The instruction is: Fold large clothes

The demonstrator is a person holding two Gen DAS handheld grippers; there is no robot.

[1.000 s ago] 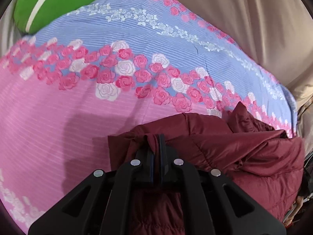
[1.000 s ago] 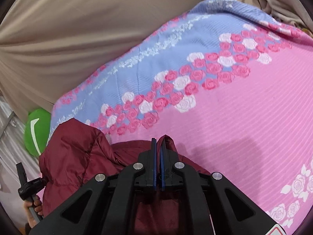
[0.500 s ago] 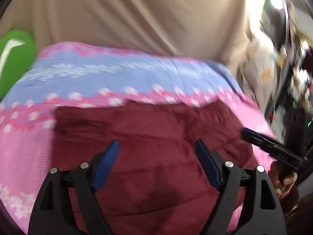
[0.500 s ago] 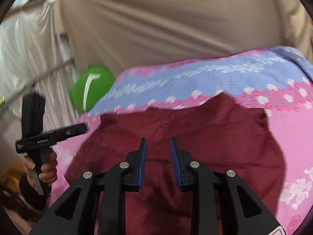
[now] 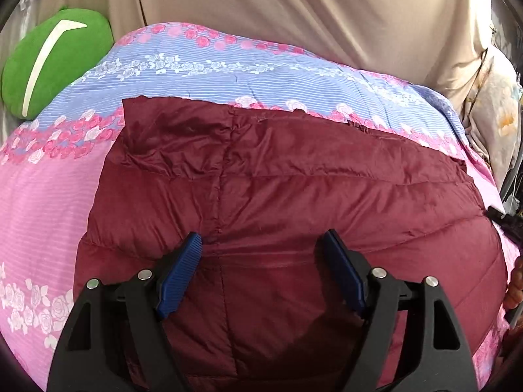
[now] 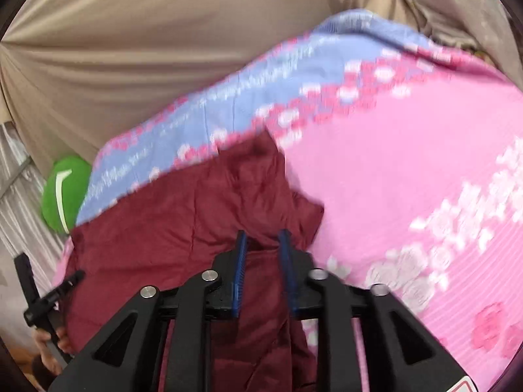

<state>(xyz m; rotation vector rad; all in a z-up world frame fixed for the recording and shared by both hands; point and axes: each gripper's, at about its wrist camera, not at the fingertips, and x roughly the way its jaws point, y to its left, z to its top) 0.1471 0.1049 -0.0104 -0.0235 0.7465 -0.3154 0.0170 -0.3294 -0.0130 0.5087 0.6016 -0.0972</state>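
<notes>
A: Well, biggest first: what fills the view?

B: A beige curtain hangs across the back, and in front of it lies the bed, under a sheet that is pink near us and blue farther off, with bands of roses between.

A: And the garment?

B: The jacket, dark red and quilted, lies spread on the sheet, its far edge running along the rose band. From the right wrist (that picture is blurred) the jacket fills the lower left, with one corner poking up toward the blue stripe.

A: Anything beside the bed?

B: A green cushion with a white stripe sits at the far left corner, against the curtain. A pale flowered cloth hangs at the right edge.

A: Now the claws.

B: The left claw hovers over the near middle of the jacket, jaws wide apart and easing inward a little; the fabric lies below the blue pads, not pinched by them.

A: The right one?

B: The right claw has a narrower gap, and its jaws are opening. Jacket fabric shows between the pads, but nothing is squeezed.

A: Can each see the other?

B: Partly: the left claw appears at the lower left of the right view, held in a hand.
</notes>
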